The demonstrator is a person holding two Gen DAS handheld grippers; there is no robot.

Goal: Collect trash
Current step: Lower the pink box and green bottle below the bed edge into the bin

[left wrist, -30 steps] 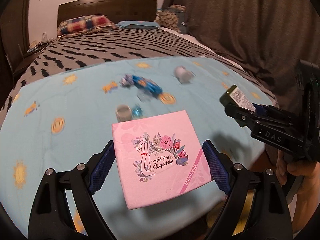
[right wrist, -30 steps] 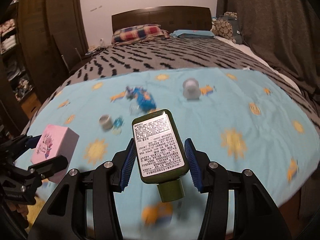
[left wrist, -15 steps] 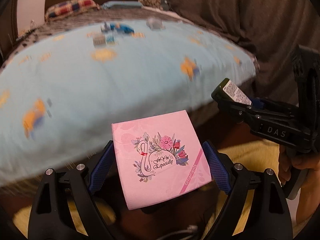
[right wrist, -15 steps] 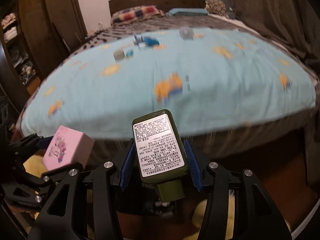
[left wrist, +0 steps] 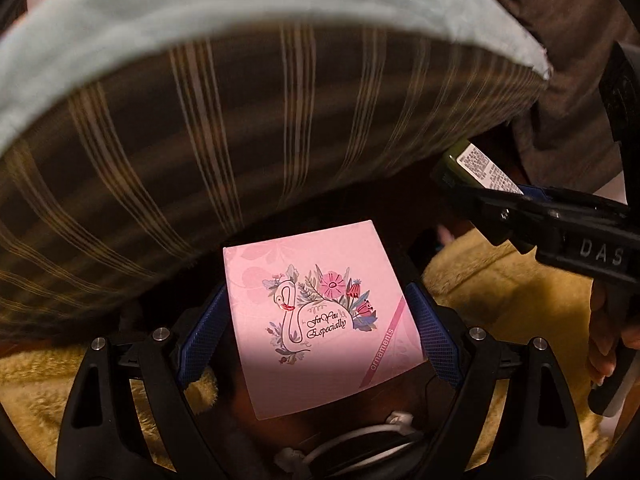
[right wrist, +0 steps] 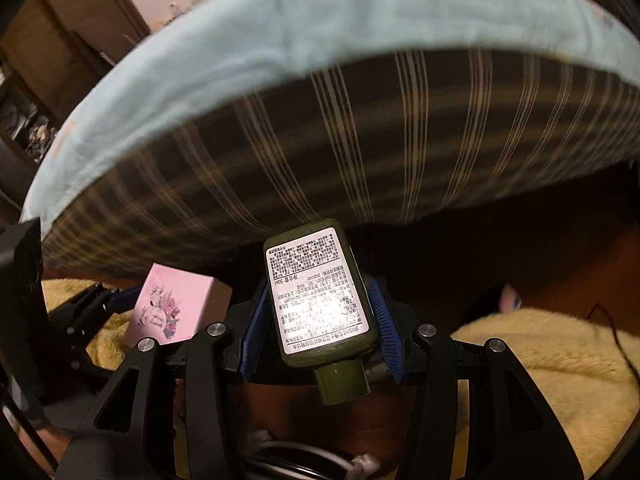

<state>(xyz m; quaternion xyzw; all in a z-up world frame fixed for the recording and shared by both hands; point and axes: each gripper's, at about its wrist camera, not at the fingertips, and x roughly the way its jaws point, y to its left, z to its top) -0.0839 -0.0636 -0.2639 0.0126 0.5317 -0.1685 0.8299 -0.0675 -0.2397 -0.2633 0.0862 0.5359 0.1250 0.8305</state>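
The left tool (left wrist: 320, 328) clamped a pink flowered cardboard box (left wrist: 320, 312); at three o'clock, the right tool (right wrist: 322, 328) gripped a dark green plastic bottle (right wrist: 320, 296), both evidently carried for disposal

Striped mattress side (left wrist: 208, 128) under blue sheet (left wrist: 248, 4), yellow fuzzy rug (right wrist: 532, 364) below

Light-blue sheet (left wrist: 248, 4) over striped mattress side (left wrist: 240, 120); yellow fuzzy rug (right wrist: 560, 360)

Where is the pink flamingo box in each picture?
Left wrist: the pink box is low in the middle, between the left claw's blue pads.
Right wrist: it is at the lower left.
Shared landmark: the light blue bedsheet edge across the top.
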